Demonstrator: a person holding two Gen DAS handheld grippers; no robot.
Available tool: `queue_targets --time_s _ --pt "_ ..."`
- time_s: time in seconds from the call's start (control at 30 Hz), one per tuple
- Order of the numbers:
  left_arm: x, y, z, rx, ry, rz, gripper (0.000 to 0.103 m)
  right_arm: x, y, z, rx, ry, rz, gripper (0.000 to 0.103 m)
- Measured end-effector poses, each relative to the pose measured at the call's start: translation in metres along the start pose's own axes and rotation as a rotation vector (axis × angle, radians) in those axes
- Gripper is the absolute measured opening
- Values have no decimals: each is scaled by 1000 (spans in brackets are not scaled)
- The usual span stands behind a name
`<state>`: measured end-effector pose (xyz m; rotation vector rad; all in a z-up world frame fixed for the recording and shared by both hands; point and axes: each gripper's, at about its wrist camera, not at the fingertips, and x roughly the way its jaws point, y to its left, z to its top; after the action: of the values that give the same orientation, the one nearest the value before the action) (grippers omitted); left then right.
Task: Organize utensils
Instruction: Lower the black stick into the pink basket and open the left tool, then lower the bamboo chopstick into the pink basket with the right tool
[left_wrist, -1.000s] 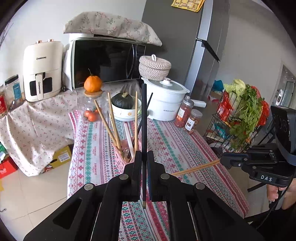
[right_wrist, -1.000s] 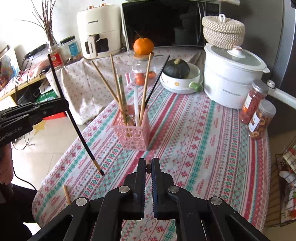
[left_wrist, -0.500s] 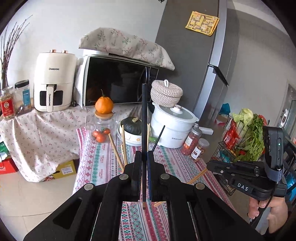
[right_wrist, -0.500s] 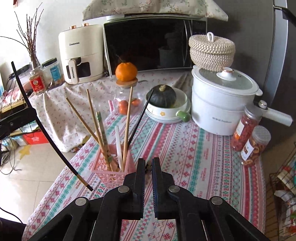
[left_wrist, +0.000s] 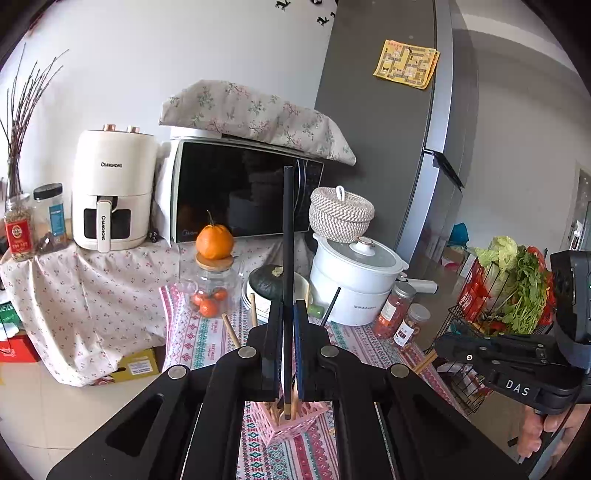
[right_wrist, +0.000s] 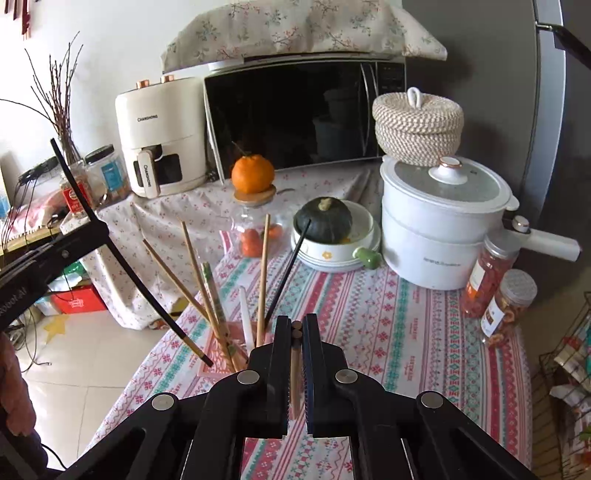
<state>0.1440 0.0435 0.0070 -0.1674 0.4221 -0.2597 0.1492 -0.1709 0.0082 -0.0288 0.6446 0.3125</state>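
My left gripper (left_wrist: 284, 354) is shut on a black chopstick (left_wrist: 287, 236) held upright, its gold tip just above the pink utensil basket (left_wrist: 291, 424). In the right wrist view the same black chopstick (right_wrist: 122, 258) slants down toward the pink basket (right_wrist: 216, 350), which holds several wooden chopsticks (right_wrist: 263, 273), a white one and a black one. My right gripper (right_wrist: 295, 332) is shut on two wooden chopsticks (right_wrist: 295, 363), seen end on, and hovers to the right of the basket. The right gripper also shows in the left wrist view (left_wrist: 443, 345).
A patterned tablecloth (right_wrist: 388, 332) covers the table. Behind the basket stand a glass jar with an orange on top (right_wrist: 253, 177), a bowl with a green squash (right_wrist: 325, 221), a white cooker (right_wrist: 443, 221) and two spice jars (right_wrist: 495, 273). A vegetable rack (left_wrist: 509, 295) stands at the right.
My left gripper has carried the black chopstick upright and toward the basket, its tip now over the rim. My right gripper has risen and drawn back, still holding its wooden chopsticks.
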Motion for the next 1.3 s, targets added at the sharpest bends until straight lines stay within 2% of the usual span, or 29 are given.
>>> queue_targets --time_s 0.23,0.53,0.8,0.83,0.87,0.9,0.97,1.13,1.3 --pt "29 -5 -8 36 23 18 5 -25 4 15 7 -57 15 4" --pt "68 2 -28 20 143 43 5 -44 5 40 24 -130 43 4" --pt "72 1 -33 32 168 33 7 -29 14 43 20 -105 62 4" --pt "70 2 -33 28 170 28 9 -27 15 44 19 -102 62 4" --pt "68 2 -32 25 170 25 17 -25 17 46 16 -105 64 4" --pt "65 2 -32 23 167 24 30 -23 18 48 14 -97 67 4" --pt "57 4 -30 6 150 19 42 -15 21 52 19 -80 72 4" --pt "38 10 -28 -21 154 4 44 4 28 57 12 -33 76 4" --pt "32 24 -34 -36 201 35 49 41 34 54 25 90 101 4"
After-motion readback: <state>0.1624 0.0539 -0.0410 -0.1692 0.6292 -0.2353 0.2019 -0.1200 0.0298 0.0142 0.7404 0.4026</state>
